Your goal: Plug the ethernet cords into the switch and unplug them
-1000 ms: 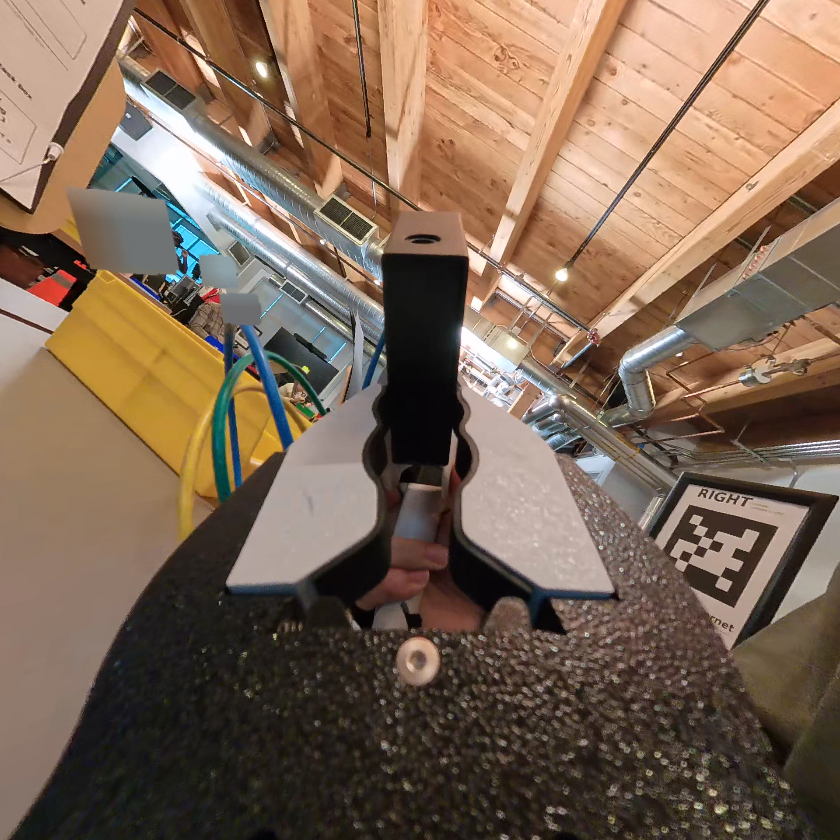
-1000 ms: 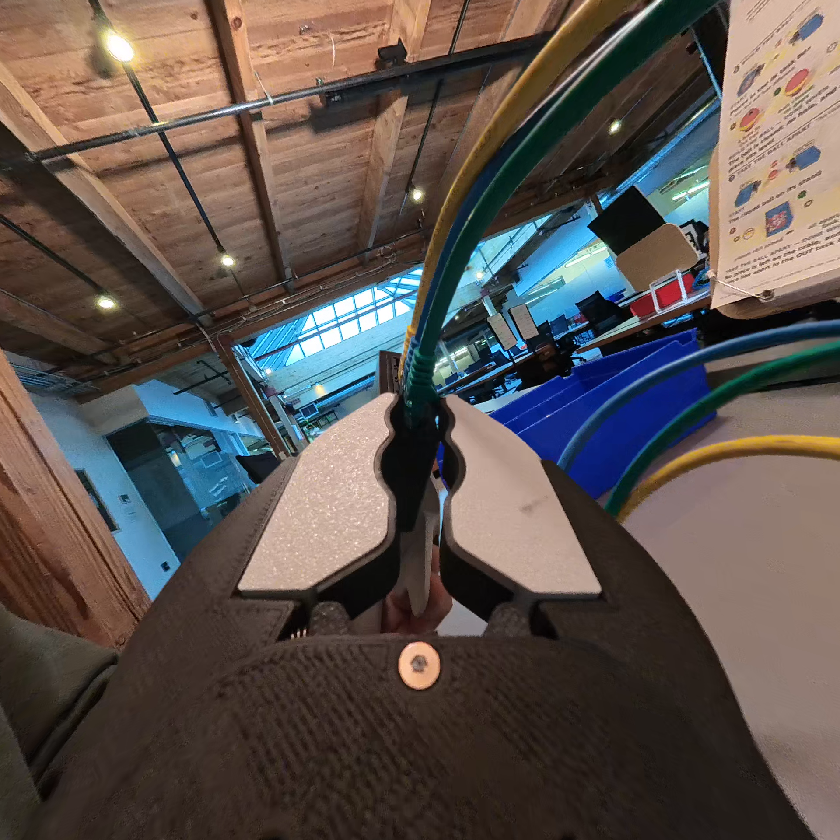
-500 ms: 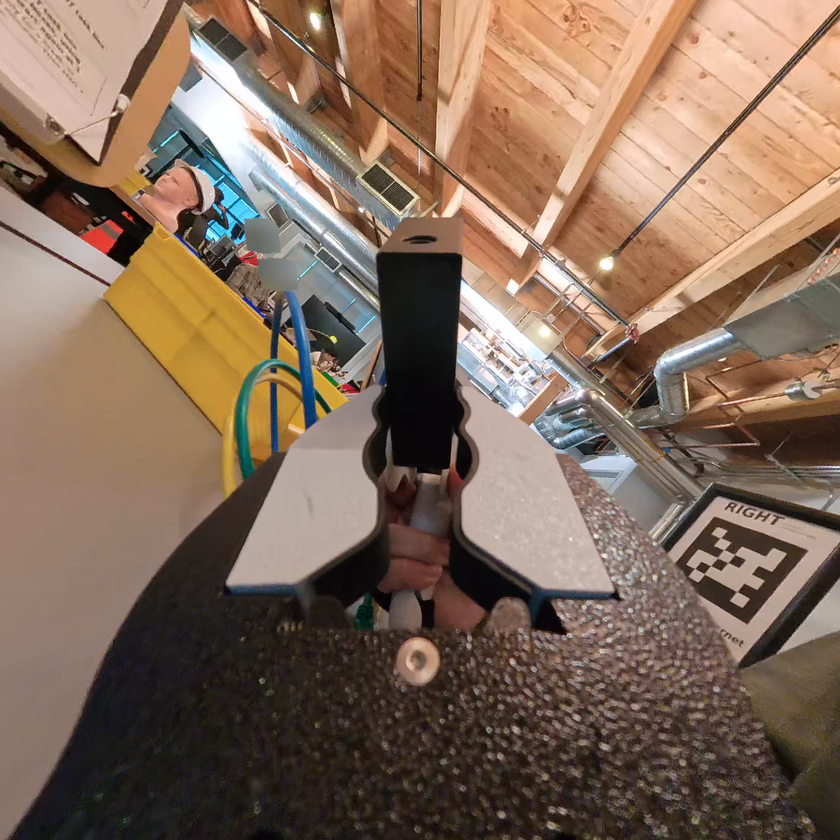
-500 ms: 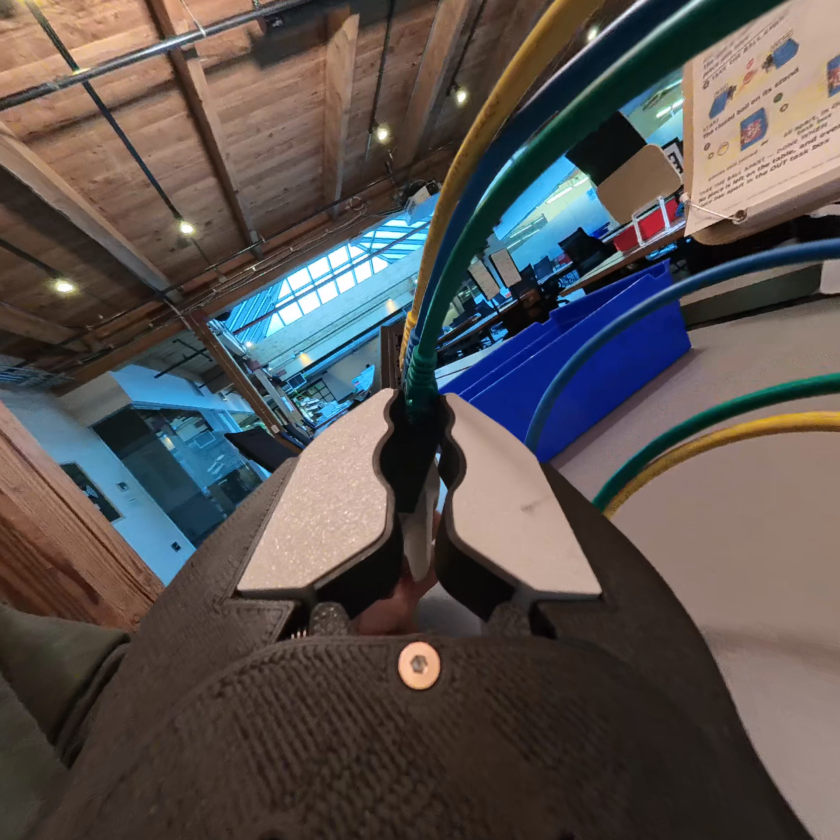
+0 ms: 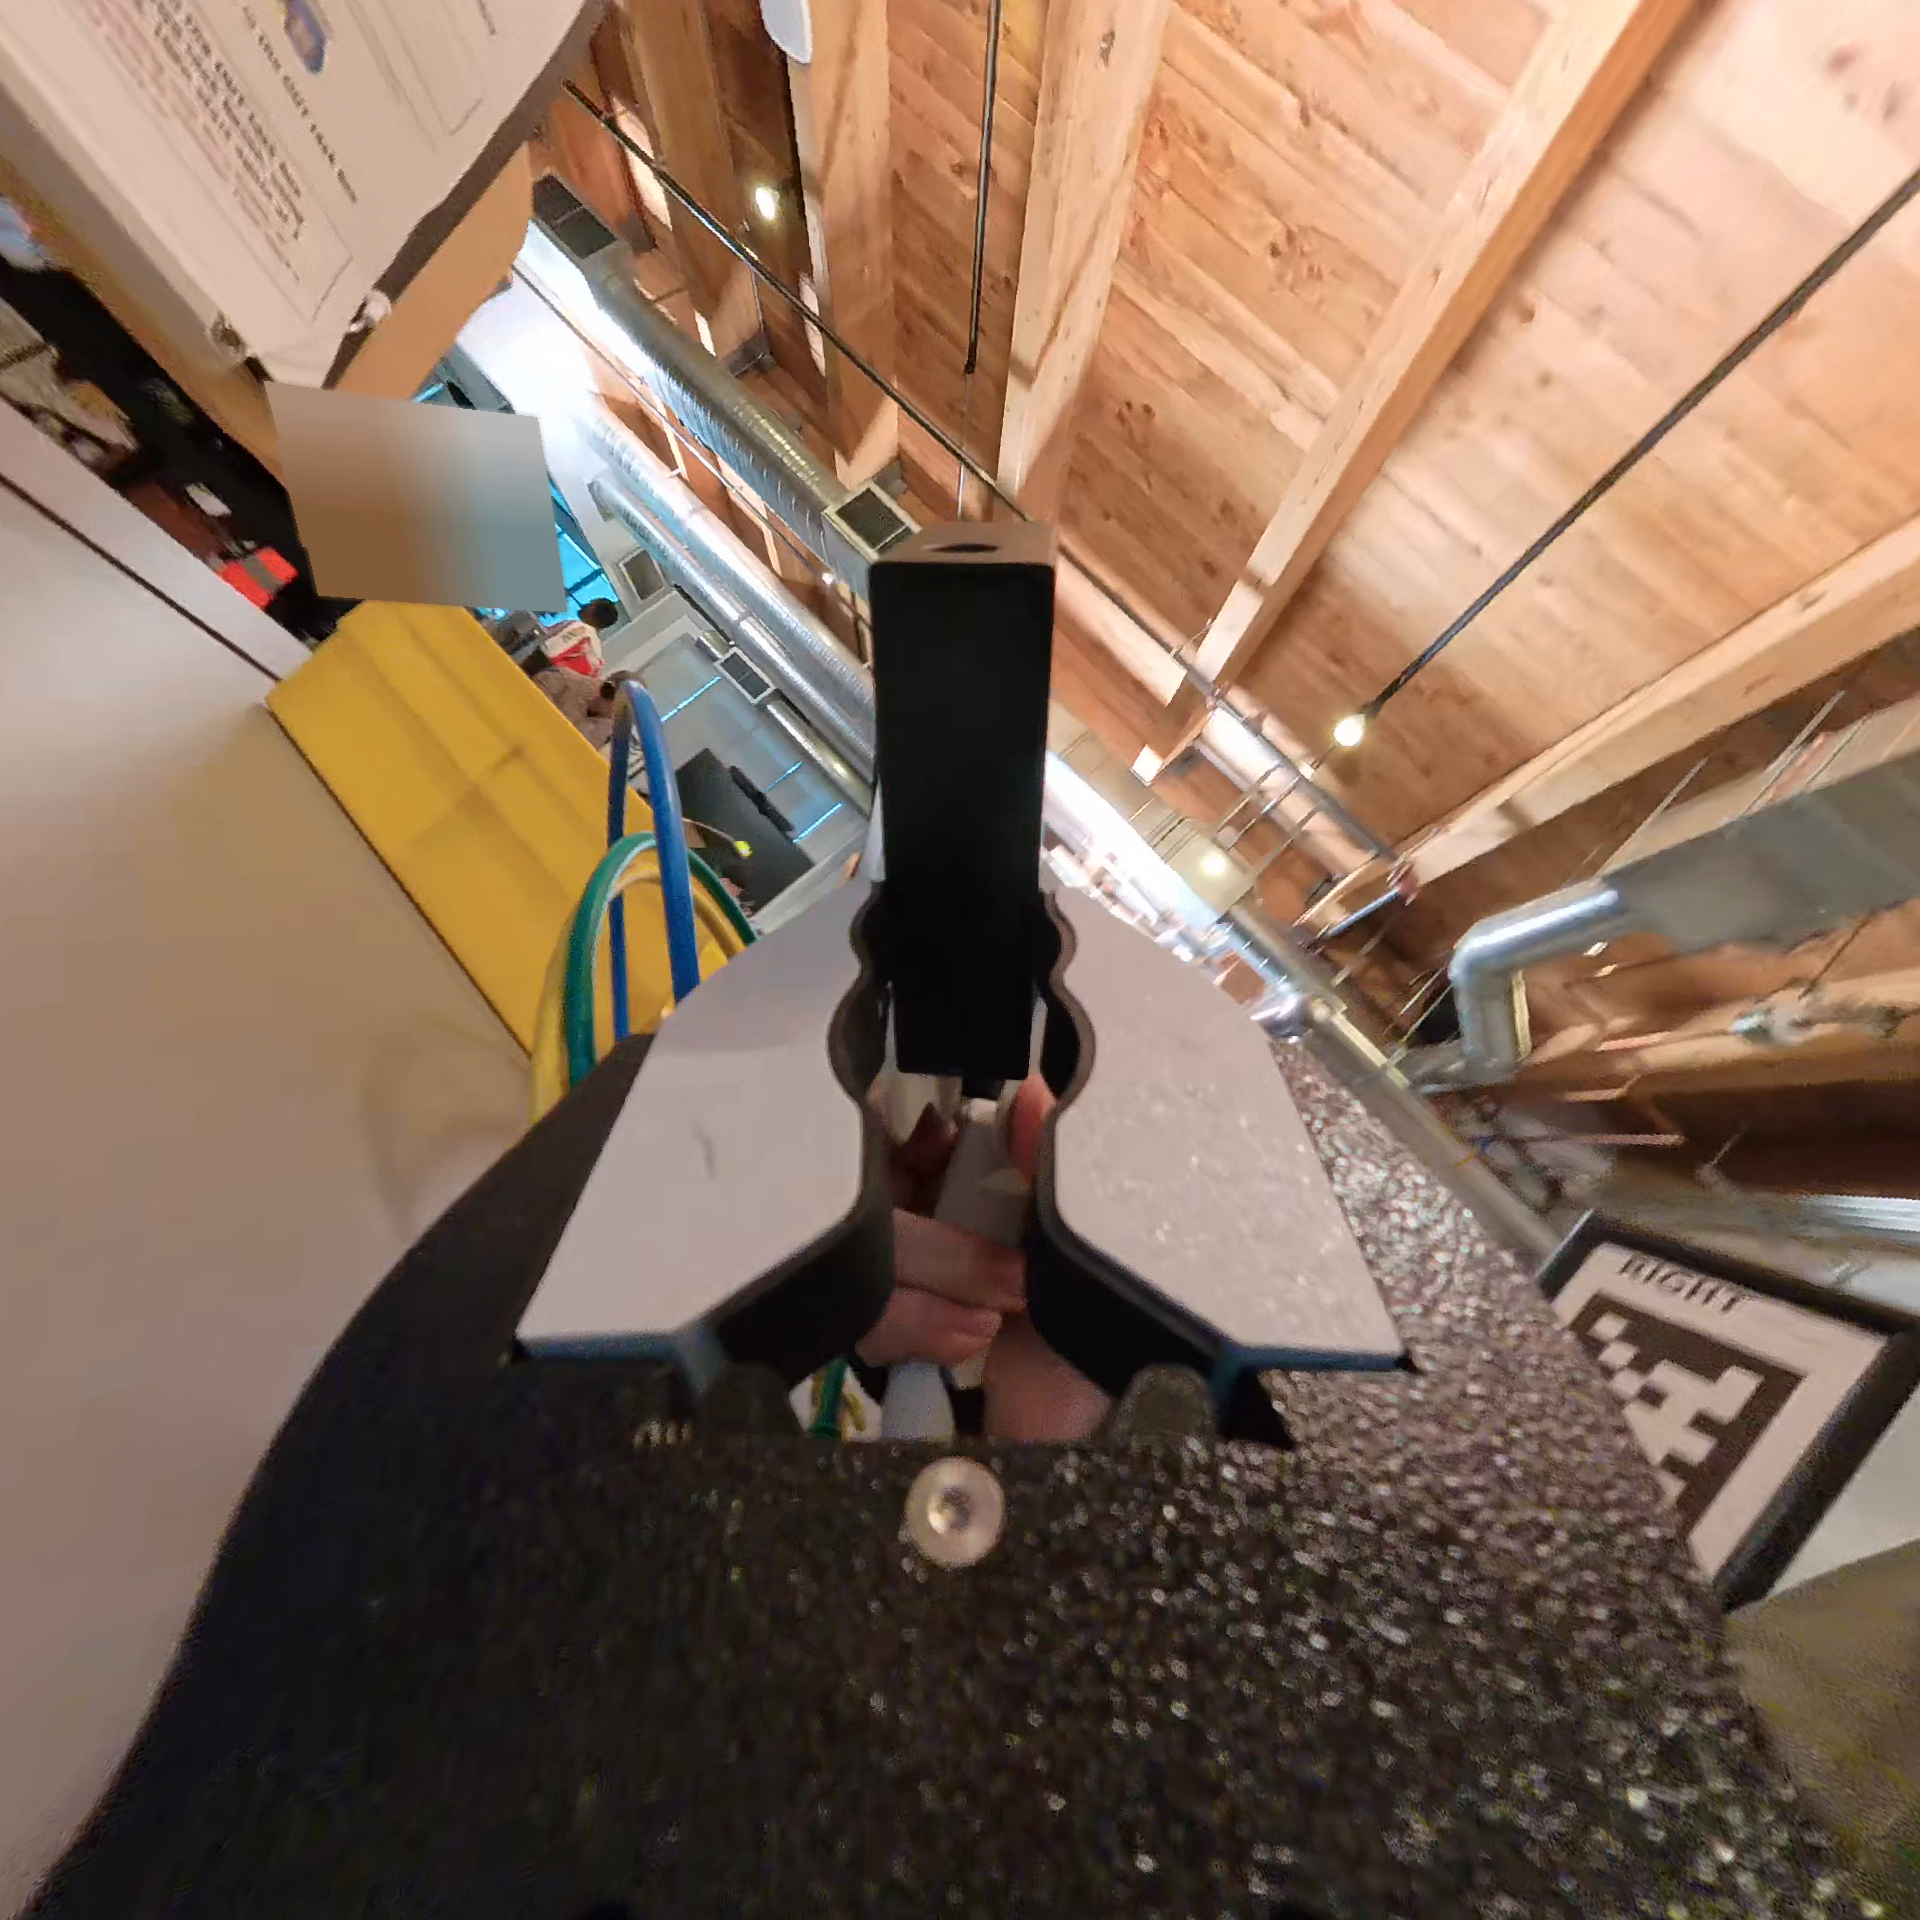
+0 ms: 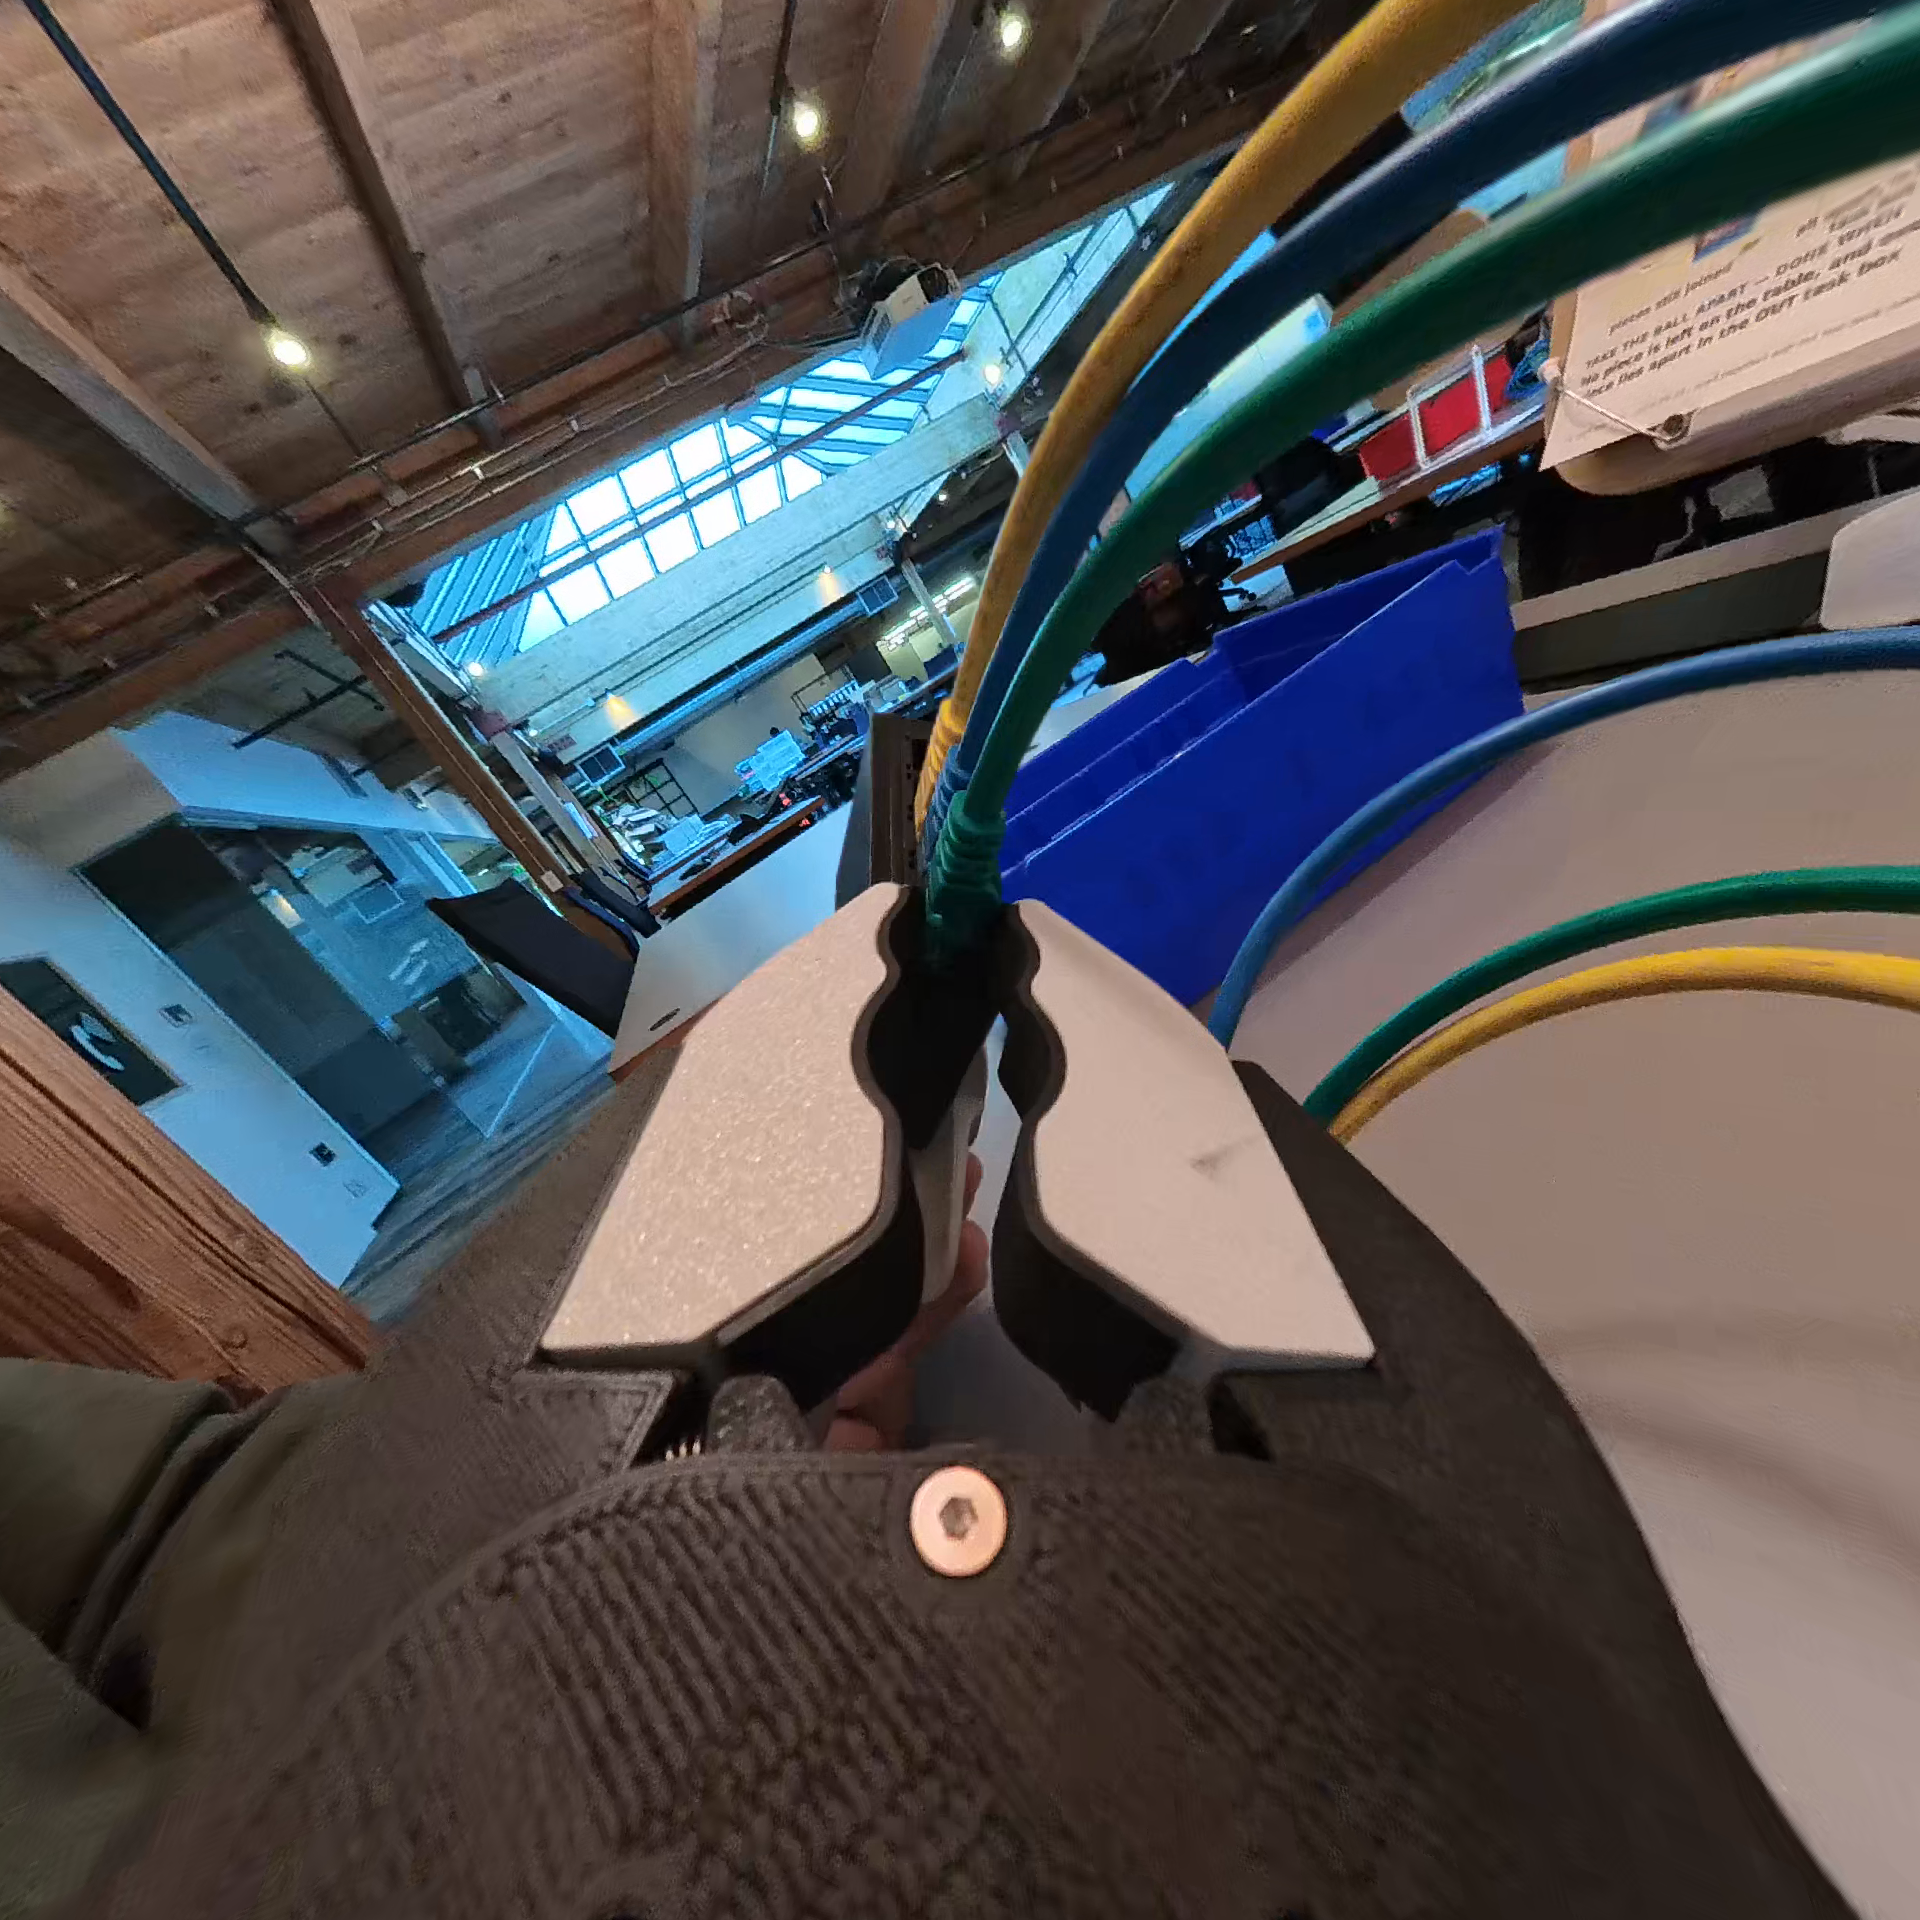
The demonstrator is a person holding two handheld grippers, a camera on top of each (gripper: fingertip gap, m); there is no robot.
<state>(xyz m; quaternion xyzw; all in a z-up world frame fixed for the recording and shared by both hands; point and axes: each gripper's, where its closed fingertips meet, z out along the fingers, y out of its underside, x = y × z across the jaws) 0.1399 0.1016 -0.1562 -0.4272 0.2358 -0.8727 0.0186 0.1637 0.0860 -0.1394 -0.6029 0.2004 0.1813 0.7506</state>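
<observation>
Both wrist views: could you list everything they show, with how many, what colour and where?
switch: one, black, upright between the left gripper's jaws.
ethernet cords: three, yellow, blue, green, arching from the switch toward the table.
green plug: one, between the right gripper's jaws.
yellow bin: one, on the table, left.
blue bin: one, on the table, behind the cords.
table: one, pale grey.
instruction sheets: white, hanging.
left gripper: black, grey pads, shut on the switch.
right gripper: same, shut on the plug.
</observation>
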